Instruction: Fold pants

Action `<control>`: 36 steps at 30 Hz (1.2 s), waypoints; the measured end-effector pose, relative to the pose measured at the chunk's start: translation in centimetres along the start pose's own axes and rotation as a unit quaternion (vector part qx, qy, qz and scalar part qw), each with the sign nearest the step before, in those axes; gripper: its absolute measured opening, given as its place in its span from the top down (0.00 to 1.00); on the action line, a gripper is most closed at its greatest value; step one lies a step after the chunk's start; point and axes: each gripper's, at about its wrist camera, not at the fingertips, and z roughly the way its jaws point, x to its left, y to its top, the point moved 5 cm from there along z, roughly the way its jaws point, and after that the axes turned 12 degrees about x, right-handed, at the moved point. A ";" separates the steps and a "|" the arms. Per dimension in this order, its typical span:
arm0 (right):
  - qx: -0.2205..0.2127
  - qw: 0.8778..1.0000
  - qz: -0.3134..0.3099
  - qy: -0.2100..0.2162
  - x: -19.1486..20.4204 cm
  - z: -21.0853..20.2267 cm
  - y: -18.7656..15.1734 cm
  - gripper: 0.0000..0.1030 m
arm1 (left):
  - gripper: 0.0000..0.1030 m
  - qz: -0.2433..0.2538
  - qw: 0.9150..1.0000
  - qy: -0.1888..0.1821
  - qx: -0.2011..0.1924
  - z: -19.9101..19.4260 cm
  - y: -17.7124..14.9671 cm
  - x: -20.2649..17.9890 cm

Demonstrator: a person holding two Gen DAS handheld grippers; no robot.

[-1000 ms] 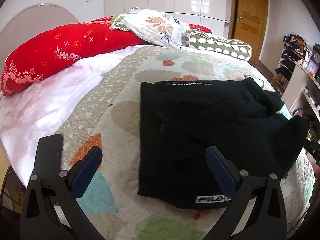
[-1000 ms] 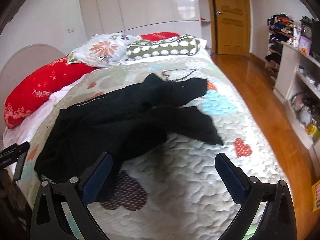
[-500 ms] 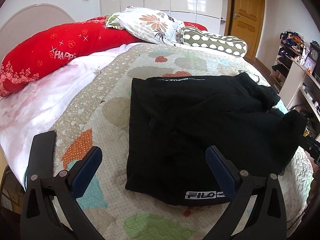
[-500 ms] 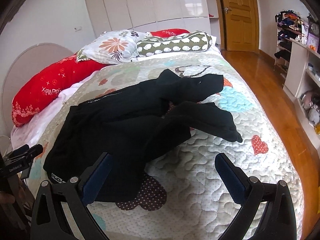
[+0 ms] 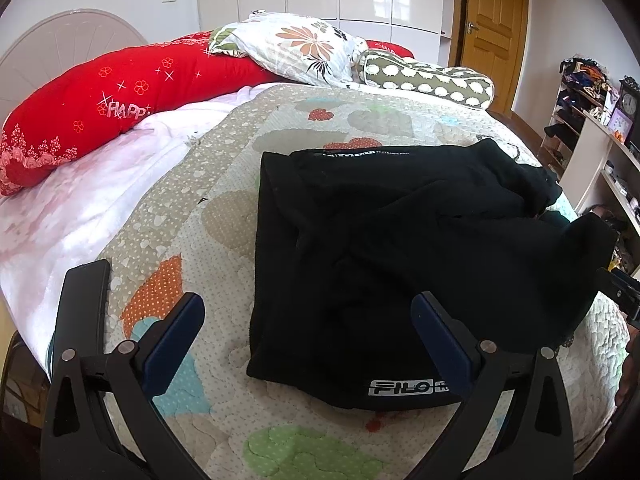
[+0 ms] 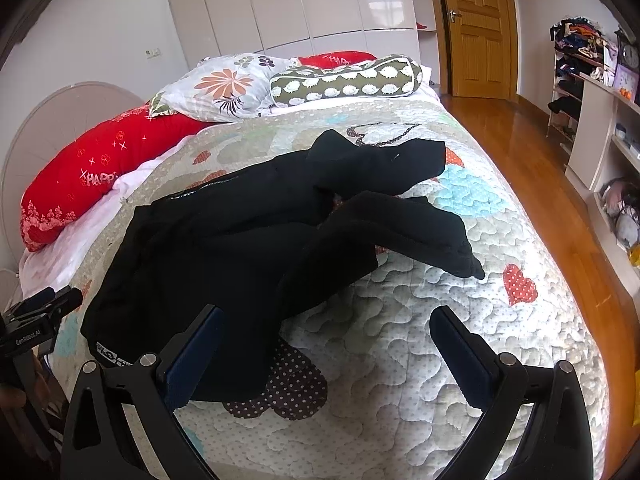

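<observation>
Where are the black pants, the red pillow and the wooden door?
black pants (image 6: 224, 248), right wrist view, on the seat area.
red pillow (image 5: 120, 96), left wrist view, on its middle.
wooden door (image 6: 476, 28), right wrist view, on its panel.

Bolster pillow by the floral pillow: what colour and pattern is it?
Olive green with white blobs, clearest in the right wrist view: bolster pillow.

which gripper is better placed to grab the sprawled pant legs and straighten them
Right. The right gripper is open and faces the crossed legs of the black pants. The left gripper sits at the waistband end, away from them.
</observation>
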 end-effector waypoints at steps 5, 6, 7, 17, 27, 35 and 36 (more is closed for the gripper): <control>0.000 1.000 0.003 -0.002 -0.2 0.1 -0.1 0.00 | 0.00 0.001 1.000 0.001 0.001 0.0 -0.2 0.0; 0.000 1.000 0.004 -0.002 -0.3 0.1 -0.1 0.00 | 0.00 0.001 1.000 0.001 0.002 0.0 -0.2 0.1; 0.001 1.000 0.007 -0.003 -0.5 0.2 -0.2 0.00 | 0.00 0.000 1.000 0.000 0.003 0.0 -0.3 0.2; 0.012 0.999 0.038 -0.017 -3.7 0.8 -0.6 0.00 | 0.00 -0.031 0.999 -0.027 0.032 1.5 -3.0 2.2; 0.015 0.999 0.048 0.006 -5.7 0.2 -0.8 0.00 | 0.00 -0.069 0.992 -0.085 0.071 4.3 -3.3 1.9; -0.020 0.990 0.126 0.067 -10.7 -2.4 -0.6 0.00 | 0.00 -0.081 0.987 -0.109 0.087 5.7 -2.6 0.2; -0.019 0.987 0.145 0.073 -11.5 -2.1 -0.4 0.00 | 0.00 -0.083 0.986 -0.113 0.087 5.7 -2.5 0.1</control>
